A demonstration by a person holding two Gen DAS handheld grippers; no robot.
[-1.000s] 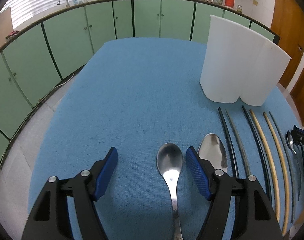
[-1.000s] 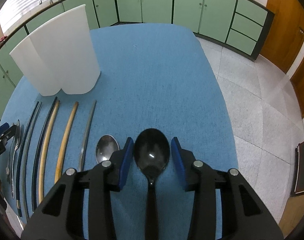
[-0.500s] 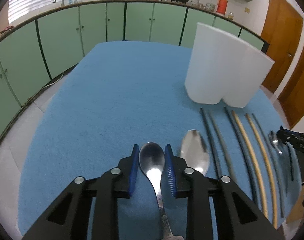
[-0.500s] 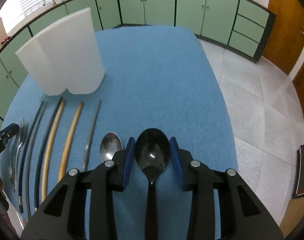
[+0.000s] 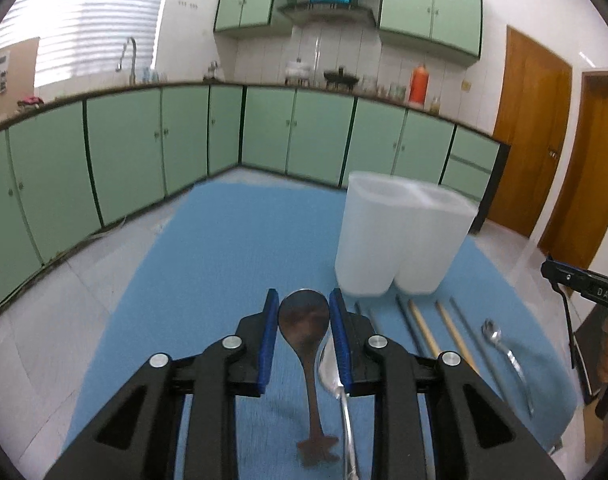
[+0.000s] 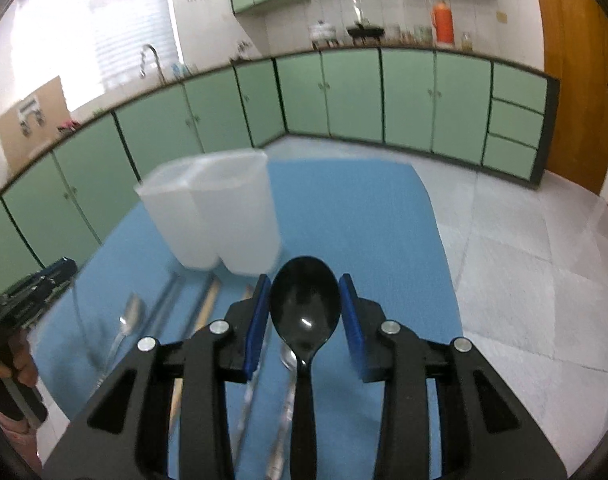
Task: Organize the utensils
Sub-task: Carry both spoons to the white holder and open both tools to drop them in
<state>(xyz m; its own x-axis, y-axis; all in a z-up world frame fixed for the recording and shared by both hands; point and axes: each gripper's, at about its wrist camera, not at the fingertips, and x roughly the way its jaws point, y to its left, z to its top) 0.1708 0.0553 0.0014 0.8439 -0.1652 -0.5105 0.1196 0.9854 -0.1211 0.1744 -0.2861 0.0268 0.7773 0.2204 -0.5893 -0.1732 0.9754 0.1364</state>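
Note:
My left gripper (image 5: 304, 305) is shut on a metal spoon (image 5: 304, 320), held by its bowl above the blue table (image 5: 224, 240). Just right of it, a second silver spoon (image 5: 331, 368) lies on the cloth. In the right wrist view my right gripper (image 6: 305, 292) is shut on a black spoon (image 6: 305, 306), also lifted off the table (image 6: 363, 216). The white two-compartment holder (image 5: 399, 240) (image 6: 216, 216) stands upright ahead of both grippers.
Several chopsticks (image 5: 423, 328) (image 6: 206, 306) and a small silver spoon (image 5: 503, 348) (image 6: 130, 316) lie in a row before the holder. Another silver spoon (image 6: 290, 360) lies under my right gripper. Green cabinets ring the room; tiled floor surrounds the table.
My left gripper has shut on the metal spoon. Both grippers have risen from the table with their spoons and tilted upward, so the holder and cabinets now fill more of each view.

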